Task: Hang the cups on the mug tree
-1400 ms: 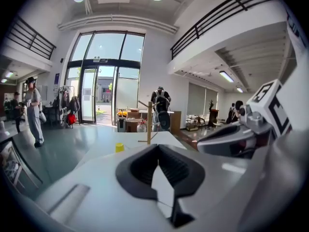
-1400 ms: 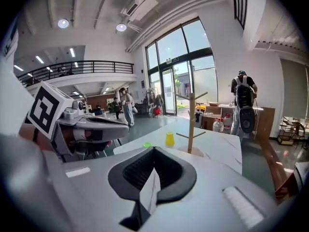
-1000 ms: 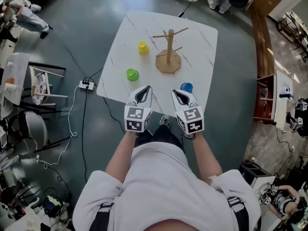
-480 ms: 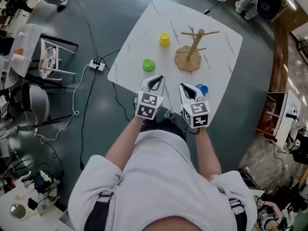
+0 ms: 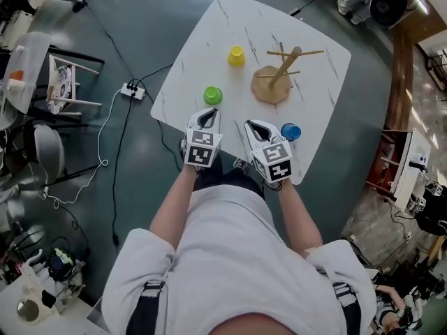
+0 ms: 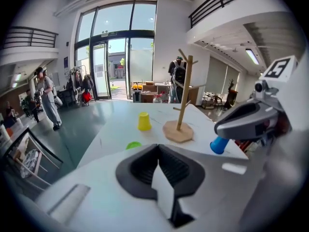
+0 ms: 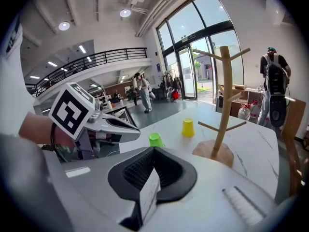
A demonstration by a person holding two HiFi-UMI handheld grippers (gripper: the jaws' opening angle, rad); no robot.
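Cups (image 5: 237,56) (image 5: 213,95) (image 5: 290,132) numbering three, one mug tree (image 5: 269,89)

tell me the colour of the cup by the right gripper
Blue; the cup shows best in the head view.

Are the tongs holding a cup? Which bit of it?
No, nothing is held. The left tongs and the right tongs are both shut and empty. The green plastic cup, yellow plastic cup and blue plastic cup sit on the white marbled table.

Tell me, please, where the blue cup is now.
In the head view the blue cup sits on the white table by its nearest edge, just right of the right gripper and in front of the mug tree.
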